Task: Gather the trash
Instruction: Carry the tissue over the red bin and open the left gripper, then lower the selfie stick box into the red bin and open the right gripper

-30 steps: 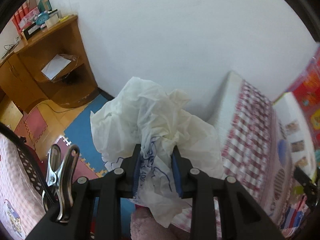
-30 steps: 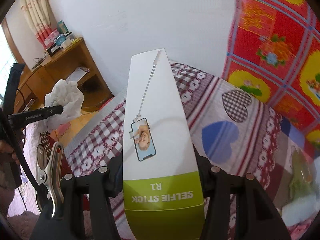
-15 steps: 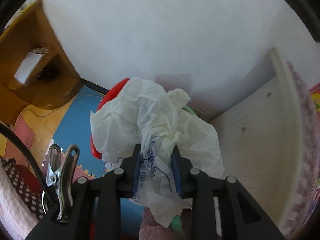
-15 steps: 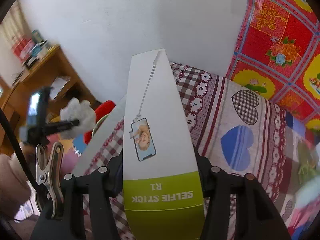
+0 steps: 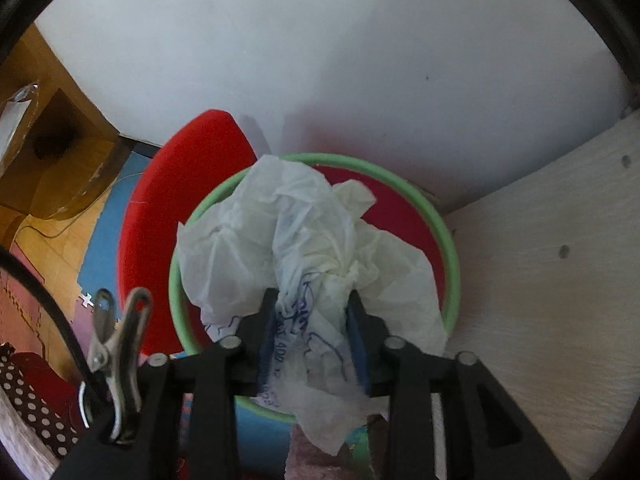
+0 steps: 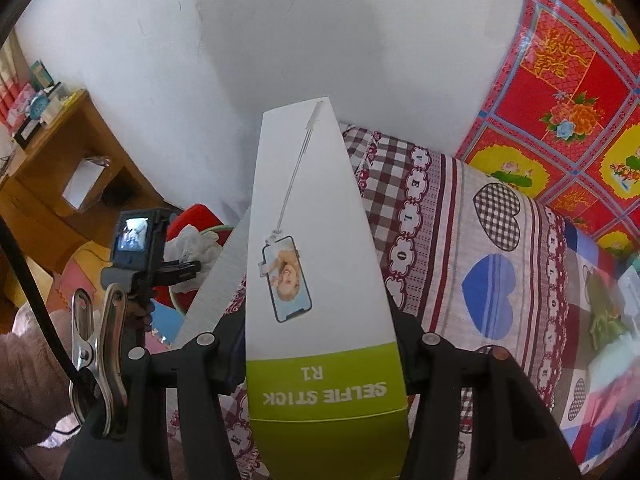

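Observation:
My left gripper (image 5: 312, 332) points down over a green-rimmed bin (image 5: 450, 240) lined in red. A crumpled white paper (image 5: 304, 240) with blue writing sits between its blue pads, which still touch it while the jaws are opening. The paper hangs just above the bin's mouth. My right gripper (image 6: 320, 340) is shut on a white and green selfie stick box (image 6: 316, 240), held above the bed. In the right wrist view the left gripper (image 6: 180, 272), its paper (image 6: 192, 240) and the bin (image 6: 210, 231) show at the left, beside the bed.
A red curved lid or seat (image 5: 168, 220) stands left of the bin. The pale bed board (image 5: 540, 280) rises at its right, and the white wall is behind. A wooden desk (image 6: 60, 168) is further left. Coloured foam mats (image 5: 100, 240) cover the floor. A patterned quilt (image 6: 480, 240) covers the bed.
My left gripper has dropped from bed height to just over the bin, and its pads stand slightly wider on the paper. The right gripper has swung sideways with the box still held.

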### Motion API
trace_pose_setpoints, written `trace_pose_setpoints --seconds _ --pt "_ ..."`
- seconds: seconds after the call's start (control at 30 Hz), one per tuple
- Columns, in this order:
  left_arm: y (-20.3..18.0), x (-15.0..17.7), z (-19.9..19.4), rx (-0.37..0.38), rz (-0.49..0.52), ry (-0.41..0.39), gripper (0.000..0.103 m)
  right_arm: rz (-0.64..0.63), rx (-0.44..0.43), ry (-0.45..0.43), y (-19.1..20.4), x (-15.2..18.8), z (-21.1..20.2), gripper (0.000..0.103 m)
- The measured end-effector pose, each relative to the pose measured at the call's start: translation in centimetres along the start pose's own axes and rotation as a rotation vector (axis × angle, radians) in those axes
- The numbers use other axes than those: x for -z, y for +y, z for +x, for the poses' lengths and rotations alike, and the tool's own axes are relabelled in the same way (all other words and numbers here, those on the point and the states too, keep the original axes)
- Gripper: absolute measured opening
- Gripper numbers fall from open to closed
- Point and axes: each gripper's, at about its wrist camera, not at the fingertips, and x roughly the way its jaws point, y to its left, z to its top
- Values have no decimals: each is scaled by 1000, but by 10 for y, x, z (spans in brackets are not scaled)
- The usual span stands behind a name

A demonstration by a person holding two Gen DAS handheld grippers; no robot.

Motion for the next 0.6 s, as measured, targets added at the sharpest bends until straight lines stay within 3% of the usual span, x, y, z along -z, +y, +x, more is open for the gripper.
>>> trace_pose_setpoints --seconds 0.13,0.37,0.6 --pt "-2 -5 7 -8 8 4 63 17 10 25 3 0 6 56" --pt "6 -7 -12 3 0 -17 63 -1 -38 64 11 -10 18 56" --pt "35 -4 -63 2 -70 -68 63 -137 -132 125 53 -26 45 56"
